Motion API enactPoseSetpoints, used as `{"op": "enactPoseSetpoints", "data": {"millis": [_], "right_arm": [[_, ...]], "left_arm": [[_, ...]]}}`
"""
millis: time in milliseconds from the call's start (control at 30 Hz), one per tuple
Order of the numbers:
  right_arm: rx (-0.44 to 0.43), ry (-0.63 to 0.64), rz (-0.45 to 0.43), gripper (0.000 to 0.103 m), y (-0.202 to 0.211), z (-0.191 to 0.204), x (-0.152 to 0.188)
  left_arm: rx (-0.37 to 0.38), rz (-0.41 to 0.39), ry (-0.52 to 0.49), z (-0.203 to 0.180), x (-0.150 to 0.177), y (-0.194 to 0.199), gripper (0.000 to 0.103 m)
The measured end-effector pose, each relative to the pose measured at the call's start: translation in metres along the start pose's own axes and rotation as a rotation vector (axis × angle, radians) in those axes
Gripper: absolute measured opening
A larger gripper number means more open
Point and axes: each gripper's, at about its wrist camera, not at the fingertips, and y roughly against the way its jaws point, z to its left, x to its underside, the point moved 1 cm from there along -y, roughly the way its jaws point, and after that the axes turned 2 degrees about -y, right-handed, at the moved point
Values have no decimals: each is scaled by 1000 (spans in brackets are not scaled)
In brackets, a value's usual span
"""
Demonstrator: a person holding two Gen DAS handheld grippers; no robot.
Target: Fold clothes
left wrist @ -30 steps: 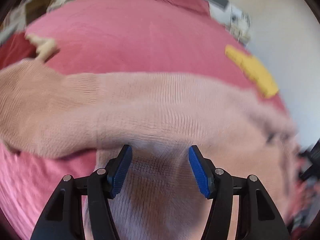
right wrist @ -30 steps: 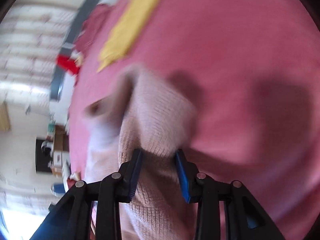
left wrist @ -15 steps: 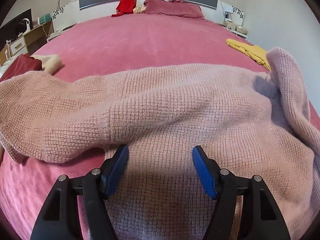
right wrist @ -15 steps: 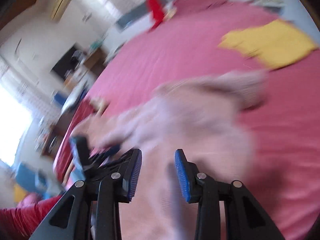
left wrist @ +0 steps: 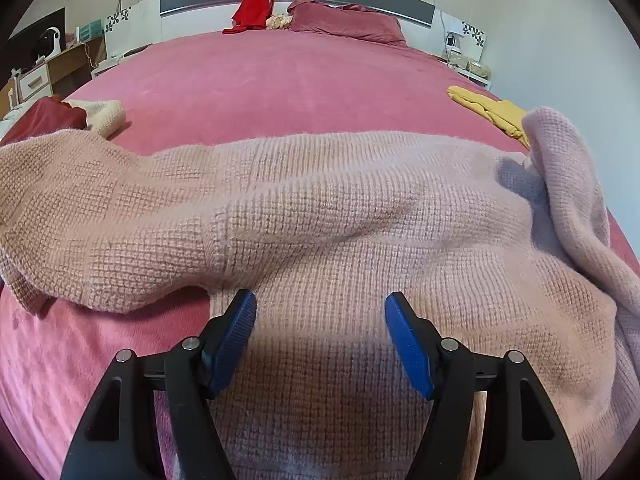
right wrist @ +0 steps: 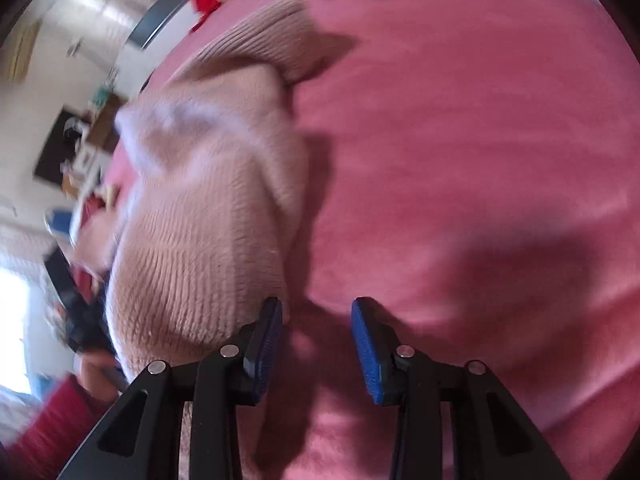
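Observation:
A pale pink knitted sweater (left wrist: pixel 320 216) lies spread across the pink bed (left wrist: pixel 280 80), one sleeve stretched to the left and the other bunched up at the right edge. My left gripper (left wrist: pixel 320 320) hovers open over the sweater's body, nothing between its blue pads. In the blurred right wrist view the sweater (right wrist: pixel 208 208) is a rumpled heap on the left. My right gripper (right wrist: pixel 316 320) is open over bare bedspread (right wrist: pixel 460 160), its left pad just beside the sweater's edge.
A yellow garment (left wrist: pixel 492 110) lies at the bed's right side, a cream knit (left wrist: pixel 104 114) and a dark red cloth (left wrist: pixel 44 116) at the left. A red garment (left wrist: pixel 256 0) hangs on the headboard by a pillow (left wrist: pixel 344 20). A person's red sleeve (right wrist: pixel 48 420) shows lower left.
The right gripper let go of the sweater sleeve and swung away over bare bed. The left gripper stayed open while the sweater settled flat.

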Motion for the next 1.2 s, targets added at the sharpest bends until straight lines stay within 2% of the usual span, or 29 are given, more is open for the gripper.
{"op": "enactPoseSetpoints", "data": {"millis": [100,200,267,333,467,500,600,700,733,767,833,900,1000,1067,1133,1200], "right_arm": [[-61,104,9,37,8,21,8],[29,221,-21,37,5,36,13],[75,245,-30,37,-5,44,9],[65,206,-55,37,-17,44,-7],[-10,120,-103,42,-35,45,-30],[-44,81,-108,39,-36,41,-32],[-154,-59,-128,20,-32,25,-31],[-243,-209,-217,12,-2,5,-30],[-247,-220,-261,6,12,2,-31],[-231,-213,-327,5,37,1,-34],[-176,-177,-452,5,91,0,-42],[-92,-79,-562,5,151,4,-40],[58,92,-695,5,205,36,-29],[210,197,-664,8,209,49,-22],[270,224,-486,20,183,45,-24],[271,138,-281,22,150,11,-20]], "left_arm": [[9,-5,8,4,5,1,69],[7,-6,5,5,7,0,70],[6,-7,4,8,11,3,70],[9,-8,7,13,16,8,70],[15,-10,12,21,24,14,70],[17,-11,15,23,27,15,70],[24,-13,20,24,29,17,71],[28,-14,22,22,30,19,72],[29,-14,22,21,31,19,72],[30,-14,23,21,31,20,72],[33,-14,24,20,32,21,73],[35,-15,26,18,32,23,74],[39,-15,28,17,33,24,75],[40,-15,28,14,33,24,75],[35,-13,24,8,29,20,75],[31,-10,23,3,27,17,75]]}}
